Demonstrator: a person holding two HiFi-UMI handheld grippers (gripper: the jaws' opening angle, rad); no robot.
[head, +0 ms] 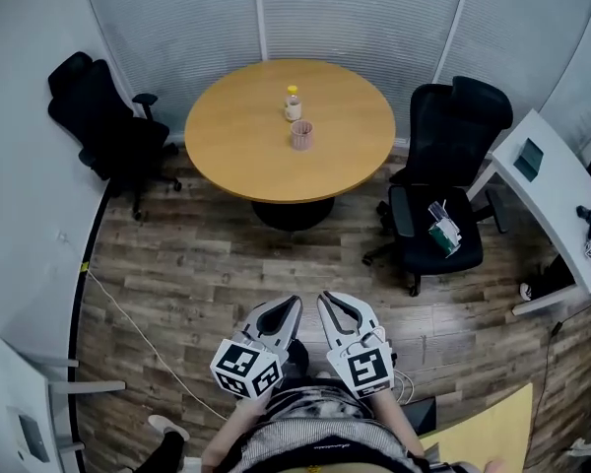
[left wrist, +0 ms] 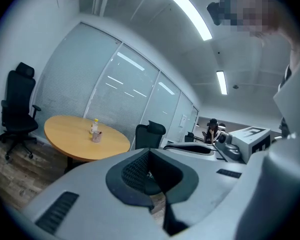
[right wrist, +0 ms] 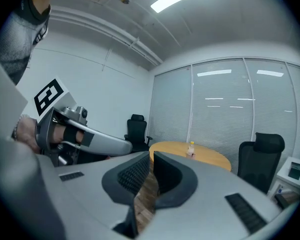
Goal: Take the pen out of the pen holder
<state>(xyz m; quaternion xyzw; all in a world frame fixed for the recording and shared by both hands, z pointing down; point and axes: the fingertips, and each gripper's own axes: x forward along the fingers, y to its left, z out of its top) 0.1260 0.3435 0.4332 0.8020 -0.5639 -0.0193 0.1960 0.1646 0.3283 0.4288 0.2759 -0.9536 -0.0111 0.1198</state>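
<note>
Far ahead on the round wooden table (head: pixel 246 136) stands a pink mesh pen holder (head: pixel 301 135), with a small yellow-capped bottle (head: pixel 293 103) just behind it. No pen can be made out at this distance. Both grippers are held low near my body, well short of the table. My left gripper (head: pixel 291 306) and right gripper (head: pixel 326 304) are side by side, jaws together and empty. The left gripper view shows the left gripper (left wrist: pixel 150 156) with pads meeting, and the holder (left wrist: pixel 97 136) far off. In the right gripper view the right gripper (right wrist: pixel 151 160) shows only a thin slit.
A black office chair (head: pixel 113 126) stands left of the table. Another chair (head: pixel 445 185) at its right carries small items on the seat. A white desk (head: pixel 557 200) runs along the right wall. A cable (head: pixel 143 338) trails over the wooden floor. Blinds cover the glass wall behind.
</note>
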